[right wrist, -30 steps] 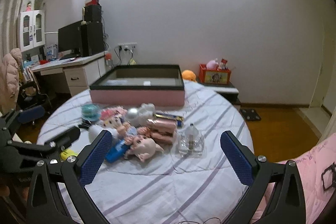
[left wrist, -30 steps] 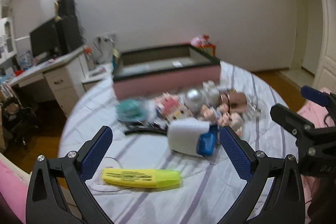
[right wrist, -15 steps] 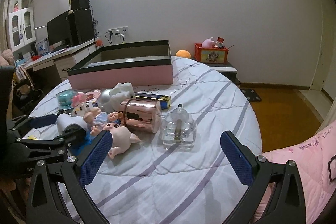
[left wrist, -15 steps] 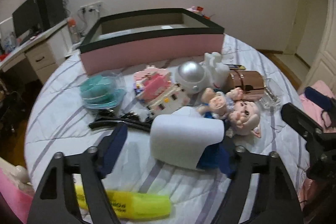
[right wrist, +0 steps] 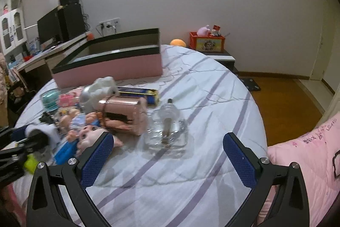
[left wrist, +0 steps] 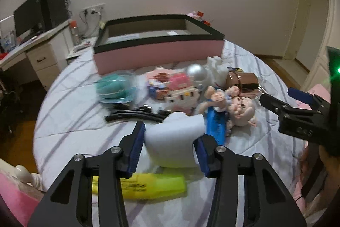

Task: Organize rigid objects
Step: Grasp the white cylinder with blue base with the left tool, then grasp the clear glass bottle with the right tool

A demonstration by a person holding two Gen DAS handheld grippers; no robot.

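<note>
A white bottle with a blue cap (left wrist: 174, 139) lies on the striped bed sheet (left wrist: 80, 116), in front of a heap of small toys. My left gripper (left wrist: 170, 148) straddles the bottle, and its jaws are closing with the blue pads right at the bottle's sides. A yellow highlighter (left wrist: 148, 184) lies under that gripper's fingers. My right gripper (right wrist: 167, 154) stands open over bare sheet, just in front of a clear glass bottle (right wrist: 167, 127). A pig doll (left wrist: 240, 110) and a rose-gold box (right wrist: 123, 114) lie in the heap.
A large pink box with a black rim (left wrist: 157, 50) stands open behind the toys. A teal object in a clear case (left wrist: 114, 88), a silver ball (left wrist: 196, 71) and a black hairband (left wrist: 136, 114) lie nearby. A desk (left wrist: 40, 48) stands at the left, wooden floor (right wrist: 286, 103) at the right.
My left gripper's jaws have narrowed from wide open to the white bottle's sides as it moved forward and down over the highlighter. The right gripper has come closer to the glass bottle.
</note>
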